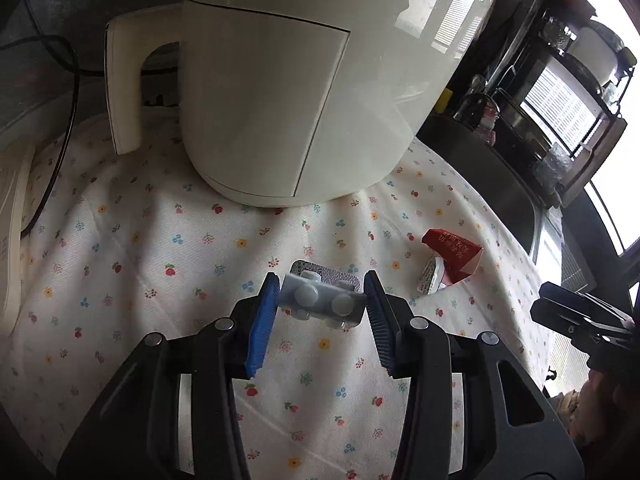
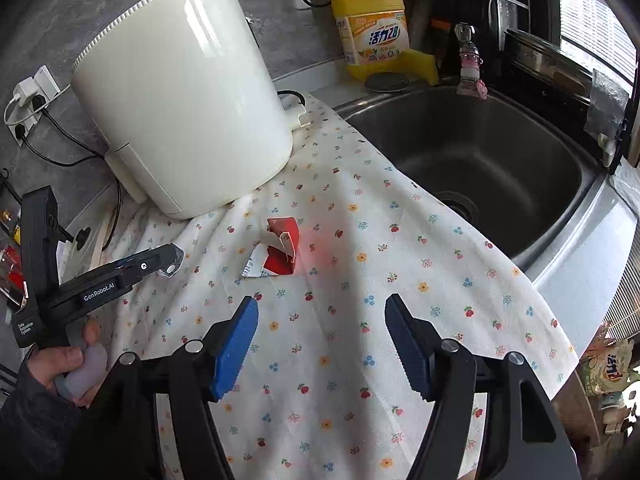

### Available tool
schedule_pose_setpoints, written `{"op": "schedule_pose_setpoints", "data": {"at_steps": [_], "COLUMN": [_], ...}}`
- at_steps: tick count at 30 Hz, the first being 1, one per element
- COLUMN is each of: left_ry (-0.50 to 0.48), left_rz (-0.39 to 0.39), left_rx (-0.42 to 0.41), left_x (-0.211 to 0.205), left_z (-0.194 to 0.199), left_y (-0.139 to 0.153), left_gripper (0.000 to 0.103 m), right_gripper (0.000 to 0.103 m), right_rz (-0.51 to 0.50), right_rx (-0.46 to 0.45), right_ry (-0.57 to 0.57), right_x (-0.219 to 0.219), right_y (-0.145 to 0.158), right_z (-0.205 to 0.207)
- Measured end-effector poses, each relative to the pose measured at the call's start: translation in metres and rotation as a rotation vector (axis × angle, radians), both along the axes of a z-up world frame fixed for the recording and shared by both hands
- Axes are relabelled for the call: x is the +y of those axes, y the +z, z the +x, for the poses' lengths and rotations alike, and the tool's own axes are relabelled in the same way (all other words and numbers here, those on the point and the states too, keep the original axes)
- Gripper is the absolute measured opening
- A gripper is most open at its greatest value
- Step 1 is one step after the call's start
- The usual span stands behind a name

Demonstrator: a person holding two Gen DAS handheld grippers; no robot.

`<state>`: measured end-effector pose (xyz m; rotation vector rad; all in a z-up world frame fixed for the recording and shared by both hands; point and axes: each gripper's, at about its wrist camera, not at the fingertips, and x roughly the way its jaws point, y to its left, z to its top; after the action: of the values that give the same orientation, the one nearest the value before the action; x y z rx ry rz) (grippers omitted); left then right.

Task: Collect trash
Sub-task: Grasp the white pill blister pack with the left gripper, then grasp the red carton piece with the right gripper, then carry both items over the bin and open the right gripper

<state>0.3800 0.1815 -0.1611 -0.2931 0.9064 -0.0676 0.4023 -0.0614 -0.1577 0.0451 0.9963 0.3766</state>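
Two tools tilt down over the bench's flowered cloth (image 2: 344,320). The left tool (image 1: 322,300) pinches a pill pack (image 1: 320,298); the right tool (image 2: 322,320) is spread, empty, the red wrapper (image 2: 280,250) at twelve o'clock, beyond its tips.

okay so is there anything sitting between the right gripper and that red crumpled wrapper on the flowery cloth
Nothing visible does. The right gripper hangs open over bare floral cloth, and the red wrapper lies just ahead of its fingertips with only cloth between. The white appliance stands further back, and the left gripper, shut on a blister pack, is off to the side.
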Motion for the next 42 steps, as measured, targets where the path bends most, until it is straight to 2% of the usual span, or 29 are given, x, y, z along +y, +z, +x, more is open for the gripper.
{"op": "schedule_pose_setpoints", "data": {"at_steps": [3, 7, 13, 14, 15, 16, 21, 28, 34, 42], "left_ry": [0.066, 0.151, 0.27, 0.287, 0.304, 0.318, 0.355, 0.344, 0.292, 0.179], "left_rz": [-0.004, -0.001, 0.001, 0.002, 0.003, 0.003, 0.013, 0.026, 0.028, 0.03], "left_rx": [0.0, -0.004, 0.007, 0.008, 0.009, 0.009, -0.012, -0.058, -0.087, -0.073], "left_x": [0.021, 0.046, 0.077, 0.08, 0.084, 0.086, 0.087, 0.062, 0.016, -0.065], "left_z": [-0.014, -0.037, -0.08, -0.087, -0.093, -0.099, -0.119, -0.124, -0.126, -0.129], "left_y": [0.001, 0.005, 0.006, 0.006, 0.006, 0.007, 0.018, 0.035, 0.044, 0.044], "left_gripper": [0.044, 0.044, 0.044, 0.044, 0.044, 0.044, 0.044, 0.044, 0.044, 0.044], "right_gripper": [0.057, 0.056, 0.054, 0.051, 0.035, 0.012, 0.012, 0.012, 0.012, 0.012], "right_rz": [-0.011, -0.025, -0.04, -0.04, -0.043, -0.056, -0.025, 0.007, 0.017, 0.043], "right_rx": [0.003, 0.001, 0.002, 0.005, 0.013, 0.028, 0.02, -0.013, -0.058, -0.065], "right_ry": [0.037, 0.077, 0.087, 0.081, 0.079, 0.08, 0.112, 0.159, 0.147, 0.048], "right_x": [0.017, 0.036, 0.05, 0.051, 0.052, 0.054, 0.057, 0.041, -0.004, -0.091], "right_y": [-0.003, -0.008, -0.02, -0.023, -0.028, -0.032, -0.027, -0.005, 0.014, 0.026], "right_z": [0.014, 0.032, 0.053, 0.057, 0.059, 0.06, 0.045, 0.008, -0.025, -0.072]}}
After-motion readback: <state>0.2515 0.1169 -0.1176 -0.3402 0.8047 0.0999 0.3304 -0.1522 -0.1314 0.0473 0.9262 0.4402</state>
